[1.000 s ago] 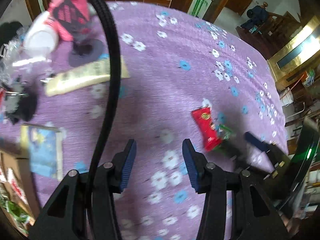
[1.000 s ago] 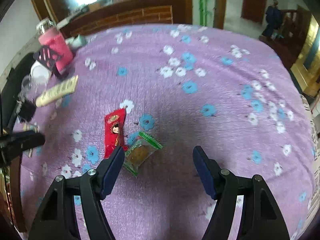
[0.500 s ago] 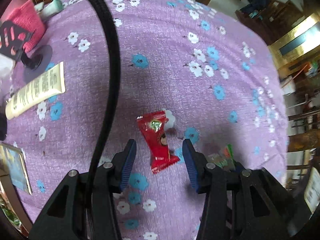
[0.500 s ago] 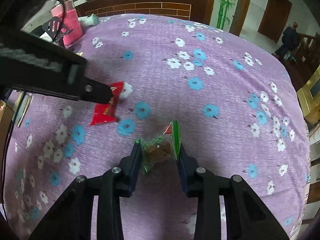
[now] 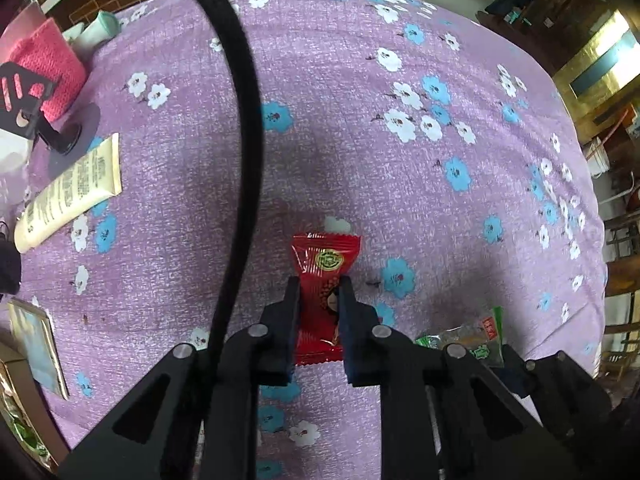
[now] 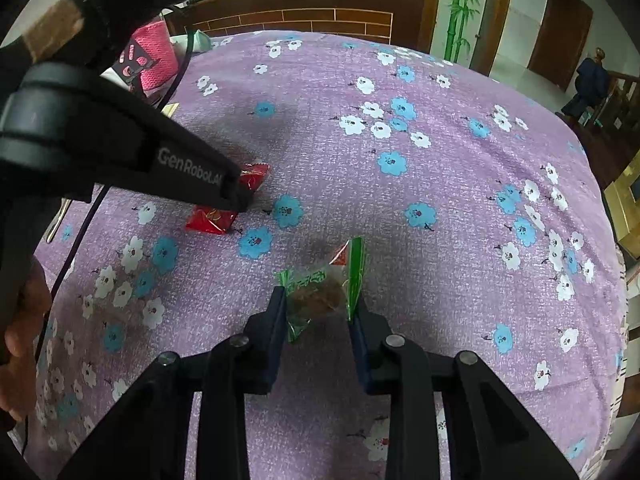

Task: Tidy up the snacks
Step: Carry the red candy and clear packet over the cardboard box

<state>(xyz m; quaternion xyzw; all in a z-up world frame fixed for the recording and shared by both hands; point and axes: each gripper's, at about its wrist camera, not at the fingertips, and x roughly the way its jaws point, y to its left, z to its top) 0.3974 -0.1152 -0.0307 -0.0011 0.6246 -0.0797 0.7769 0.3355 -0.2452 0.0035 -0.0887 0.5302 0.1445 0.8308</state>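
A red snack packet (image 5: 326,258) lies on the purple flowered tablecloth (image 5: 360,120). My left gripper (image 5: 319,285) points down at it, its jaws closing with the pads against both sides of the packet's lower half. The right wrist view shows the same packet (image 6: 212,218) under the left gripper (image 6: 240,200). To its right, a clear snack packet with green ends (image 6: 320,284) and a brown biscuit inside is pinched upright in my right gripper (image 6: 318,300), which is shut on it. This packet (image 5: 468,336) also shows at the lower right of the left wrist view.
At the table's far left are a cream tube (image 5: 72,188), a pink knitted sleeve (image 5: 48,60), a black stand (image 5: 24,104) and a blue booklet (image 5: 36,344). A black cable (image 5: 244,120) hangs in front of the left camera. A person's hand (image 6: 20,320) holds the left gripper.
The left gripper came over the red packet and its jaws narrowed onto it. The right gripper's jaws closed from wide apart onto the green packet, tipping it upright.
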